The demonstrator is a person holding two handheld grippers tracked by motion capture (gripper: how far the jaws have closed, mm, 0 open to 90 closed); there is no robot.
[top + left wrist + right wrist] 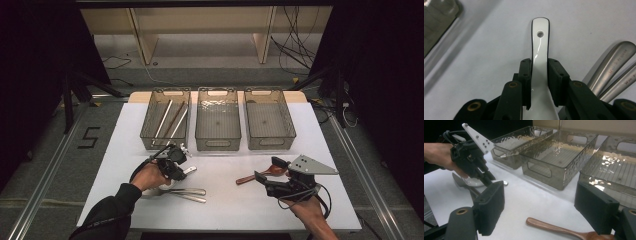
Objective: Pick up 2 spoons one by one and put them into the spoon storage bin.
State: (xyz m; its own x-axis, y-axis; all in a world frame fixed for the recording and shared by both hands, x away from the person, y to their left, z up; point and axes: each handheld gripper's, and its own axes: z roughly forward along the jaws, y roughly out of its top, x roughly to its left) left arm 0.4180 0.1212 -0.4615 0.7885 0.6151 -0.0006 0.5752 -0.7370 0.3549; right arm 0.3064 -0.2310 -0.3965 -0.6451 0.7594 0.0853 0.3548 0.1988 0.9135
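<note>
White ceramic spoon (539, 57) lies on the surface with its handle clamped between the left gripper (539, 75) jaws, probably gripped at the narrow neck so it lifts without tipping. Just beside it lie steel spoons (614, 72) with stamped lettering too blurred to read. The right gripper (541, 207) hovers with jaws wide apart over a wooden spoon (564, 230), apparently ready to take it. Farther back stand three clear bins (218, 120); the left one holds chopsticks (170, 120), which suggests sorting by kind.
</note>
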